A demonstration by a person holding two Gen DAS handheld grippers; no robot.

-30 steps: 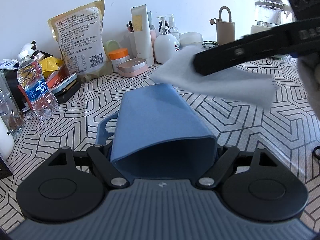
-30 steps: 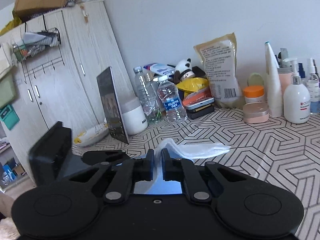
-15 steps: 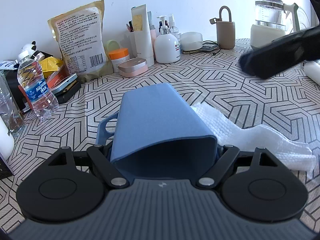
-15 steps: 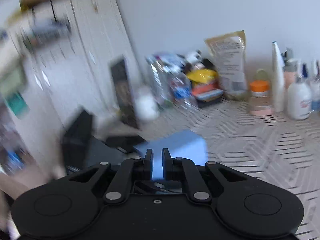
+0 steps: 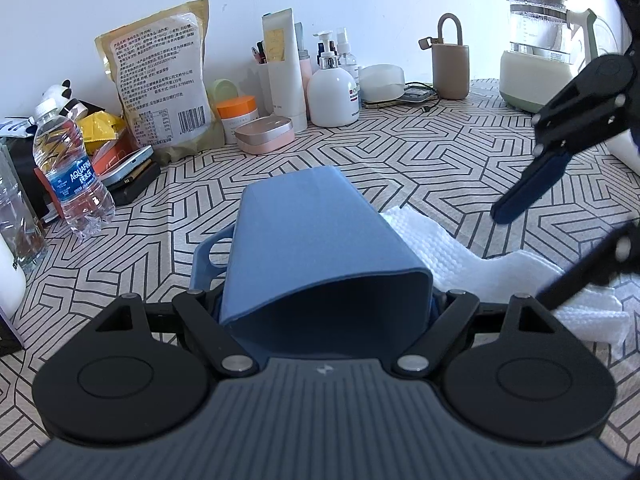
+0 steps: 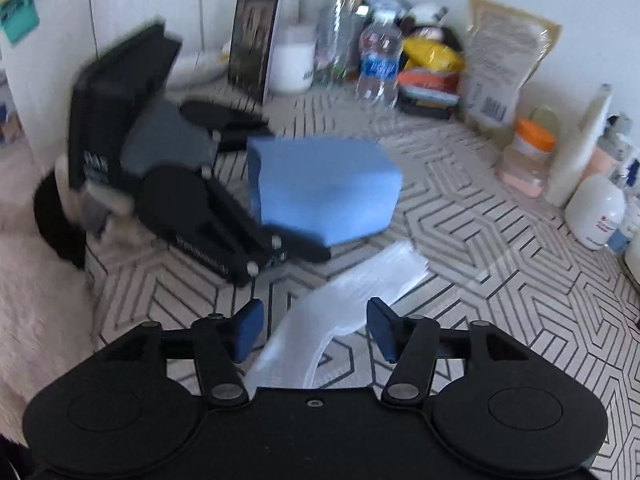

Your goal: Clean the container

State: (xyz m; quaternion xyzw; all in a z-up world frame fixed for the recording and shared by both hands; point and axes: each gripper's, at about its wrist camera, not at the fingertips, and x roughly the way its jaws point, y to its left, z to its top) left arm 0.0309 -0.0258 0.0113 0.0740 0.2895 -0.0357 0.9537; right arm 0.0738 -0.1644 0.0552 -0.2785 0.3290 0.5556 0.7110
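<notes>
A blue plastic container (image 5: 316, 240) lies on its side, opening toward the camera, with my left gripper (image 5: 326, 304) shut on its rim. The right wrist view shows the same container (image 6: 324, 188) held by the left gripper (image 6: 276, 188). A white paper towel (image 5: 480, 268) lies flat on the patterned tablecloth (image 5: 400, 168) just right of the container. My right gripper (image 6: 315, 328) is open low over the towel (image 6: 348, 304), which runs between its blue pads (image 6: 248, 328). From the left wrist view the right gripper (image 5: 520, 258) spreads over the towel's right end.
Along the back wall stand a water bottle (image 5: 72, 176), a large snack bag (image 5: 160, 80), an orange-lidded jar (image 5: 238, 116), a pink case (image 5: 264, 134), lotion bottles (image 5: 332, 92) and a kettle (image 5: 536, 68). A dark board (image 6: 256, 28) leans at the back left.
The right gripper, which held the towel in the air, has let it drop beside the container. It then came down and opened around the towel. The left gripper has not moved.
</notes>
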